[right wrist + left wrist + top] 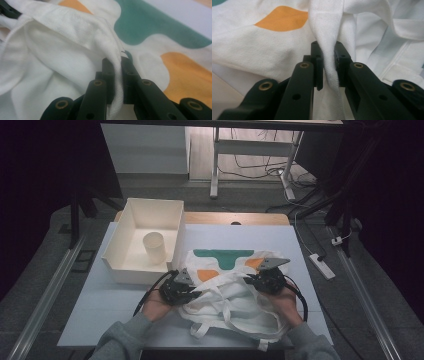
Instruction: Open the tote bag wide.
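Two grippers are clamped on one white tote bag [235,295] with teal and orange patches, which lies crumpled toward the tabletop's [95,310] near right corner. Left gripper [328,65]: jaws closed on a bunched fold of cloth. Right gripper [118,75]: jaws closed on a fabric edge. White open box [131,225] at the far left corner holds an upright cream cup [155,248].

On the worktop [100,310], the cloth bag [235,300] lies in front of me, right of the open box [127,227]. A cup [155,247] stands inside that box. My left tool [181,287] grips the bag's left side, my right tool [267,279] its right.
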